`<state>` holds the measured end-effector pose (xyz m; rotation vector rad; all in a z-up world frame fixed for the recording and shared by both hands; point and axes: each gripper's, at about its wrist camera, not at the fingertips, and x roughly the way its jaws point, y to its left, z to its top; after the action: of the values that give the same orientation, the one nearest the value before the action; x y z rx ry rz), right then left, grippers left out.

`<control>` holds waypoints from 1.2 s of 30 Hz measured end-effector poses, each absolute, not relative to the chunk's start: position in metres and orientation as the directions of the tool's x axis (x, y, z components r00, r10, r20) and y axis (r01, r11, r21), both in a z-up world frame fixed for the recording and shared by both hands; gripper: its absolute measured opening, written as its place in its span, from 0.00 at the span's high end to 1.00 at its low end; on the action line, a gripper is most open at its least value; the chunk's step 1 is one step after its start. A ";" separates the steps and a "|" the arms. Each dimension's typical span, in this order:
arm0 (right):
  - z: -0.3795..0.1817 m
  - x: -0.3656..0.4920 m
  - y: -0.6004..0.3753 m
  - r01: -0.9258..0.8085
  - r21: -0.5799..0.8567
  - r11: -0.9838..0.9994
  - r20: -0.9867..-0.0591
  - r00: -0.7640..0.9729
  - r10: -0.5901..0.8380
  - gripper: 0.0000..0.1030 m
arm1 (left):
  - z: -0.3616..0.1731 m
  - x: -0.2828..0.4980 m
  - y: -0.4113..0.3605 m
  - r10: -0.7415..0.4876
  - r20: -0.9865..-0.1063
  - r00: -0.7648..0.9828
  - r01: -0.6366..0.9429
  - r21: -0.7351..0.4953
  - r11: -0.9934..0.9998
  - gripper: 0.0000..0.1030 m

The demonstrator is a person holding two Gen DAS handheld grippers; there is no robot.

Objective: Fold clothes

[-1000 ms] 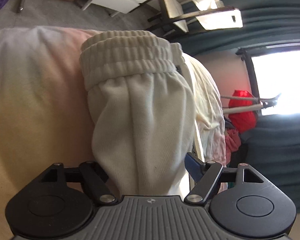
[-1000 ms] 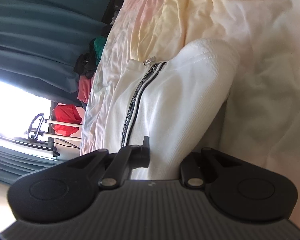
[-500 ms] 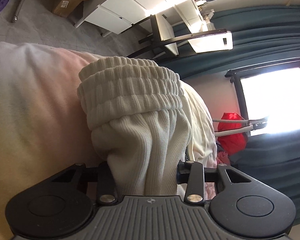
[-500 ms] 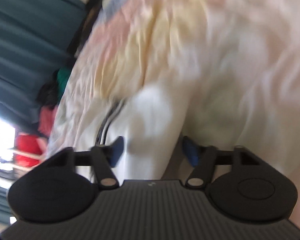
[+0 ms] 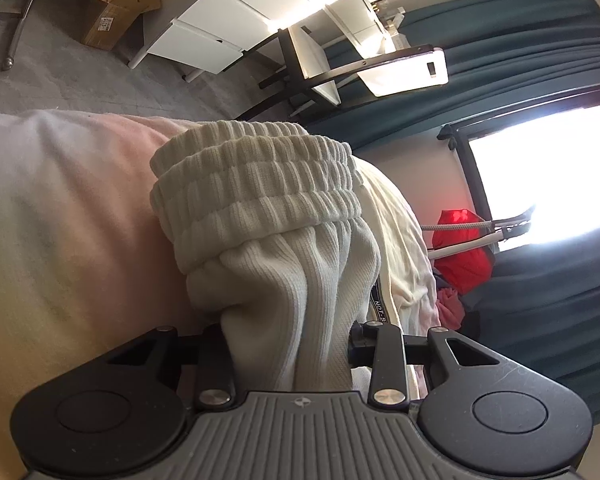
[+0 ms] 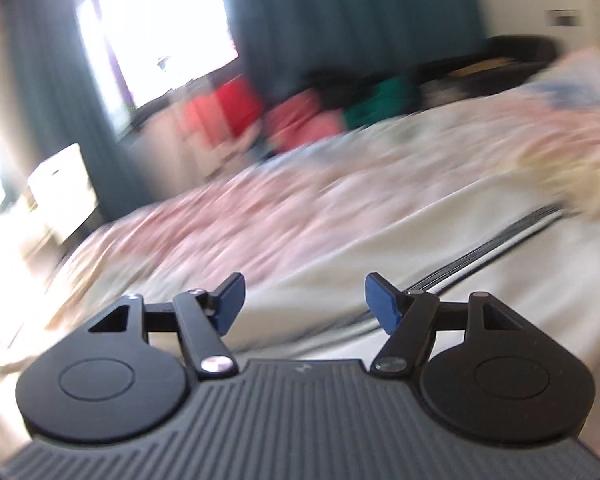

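Note:
A white ribbed garment [image 5: 284, 248] with a gathered elastic band [image 5: 256, 176] lies on the pastel bedsheet [image 5: 60, 220]. My left gripper [image 5: 286, 344] is shut on the garment's bunched fabric just below the band. A black lettered stripe [image 5: 378, 304] shows at its right edge. In the blurred right wrist view, my right gripper [image 6: 303, 300] is open and empty, above the white garment [image 6: 440, 264] with its dark stripe [image 6: 496, 248].
A pink and yellow bedsheet [image 6: 300, 200] covers the bed. Red, pink and green clothes [image 6: 300, 116] are piled at its far side by teal curtains [image 6: 340, 20]. White drawers [image 5: 228, 20], a black-framed chair [image 5: 320, 64] and a cardboard box [image 5: 116, 8] stand on the grey floor.
My left gripper has closed tighter on the garment and lifted its view. My right gripper has let go of the white fabric, opened, and swung away fast.

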<state>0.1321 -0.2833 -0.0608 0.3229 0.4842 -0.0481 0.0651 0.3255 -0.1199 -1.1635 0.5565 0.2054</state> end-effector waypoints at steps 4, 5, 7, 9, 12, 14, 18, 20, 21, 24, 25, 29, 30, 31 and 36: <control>-0.084 0.134 -0.221 -0.040 0.170 0.985 -0.523 0.843 0.124 0.33 | -0.120 0.064 0.327 -0.130 -0.511 0.850 -0.420 -0.805 0.418 0.64; -0.093 0.136 -0.214 -0.057 0.152 0.987 -0.548 0.826 0.132 0.33 | -0.120 0.064 0.327 -0.129 -0.512 0.849 -0.419 -0.802 0.425 0.64; -0.110 0.139 -0.200 -0.087 0.115 0.990 -0.587 0.798 0.138 0.32 | -0.117 0.065 0.324 -0.120 -0.519 0.847 -0.413 -0.783 0.465 0.64; -0.118 0.135 -0.195 -0.097 0.074 0.993 -0.576 0.808 0.122 0.30 | -0.110 0.069 0.320 -0.101 -0.529 0.842 -0.402 -0.742 0.536 0.64; -0.117 0.135 -0.195 -0.097 0.077 0.992 -0.583 0.803 0.124 0.28 | -0.107 0.071 0.316 -0.089 -0.533 0.842 -0.395 -0.719 0.572 0.64; -0.118 0.139 -0.199 -0.099 0.091 0.991 -0.583 0.801 0.134 0.28 | -0.100 0.074 0.312 -0.072 -0.540 0.838 -0.392 -0.690 0.609 0.66; -0.111 0.143 -0.203 -0.106 0.108 0.988 -0.599 0.786 0.150 0.29 | -0.070 0.086 0.284 0.034 -0.576 0.817 -0.387 -0.503 0.773 0.73; -0.101 0.142 -0.215 -0.083 0.150 0.985 -0.606 0.779 0.158 0.29 | -0.051 0.090 0.262 0.102 -0.562 0.821 -0.381 -0.405 0.831 0.76; -0.097 0.142 -0.222 -0.067 0.174 0.982 -0.608 0.778 0.160 0.29 | -0.041 0.092 0.251 0.133 -0.547 0.826 -0.380 -0.369 0.848 0.78; -0.087 0.141 -0.253 0.032 0.255 0.966 -0.608 0.783 0.135 0.29 | -0.004 0.096 0.208 0.212 -0.452 0.866 -0.346 -0.235 0.908 0.81; -0.085 0.140 -0.264 0.068 0.282 0.957 -0.608 0.785 0.123 0.29 | 0.008 0.098 0.187 0.227 -0.413 0.882 -0.324 -0.184 0.928 0.81; -0.083 0.144 -0.305 0.220 0.352 0.910 -0.611 0.791 0.045 0.29 | 0.050 0.105 0.093 0.237 -0.243 0.941 -0.237 0.030 0.971 0.83; -0.083 0.146 -0.315 0.254 0.374 0.892 -0.611 0.791 0.031 0.29 | 0.057 0.106 0.062 0.221 -0.199 0.955 -0.207 0.087 0.974 0.83; -0.084 0.147 -0.326 0.282 0.400 0.872 -0.610 0.792 0.024 0.29 | 0.063 0.108 0.032 0.202 -0.155 0.967 -0.180 0.145 0.973 0.83; -0.082 0.145 -0.373 0.397 0.496 0.773 -0.592 0.805 -0.033 0.29 | 0.047 0.114 -0.107 0.080 -0.100 0.992 -0.042 0.334 0.942 0.83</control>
<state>0.1453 -0.3734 -0.0825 0.6529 0.5971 -0.2486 0.1135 -0.1073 0.0467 0.3373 0.1124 0.0623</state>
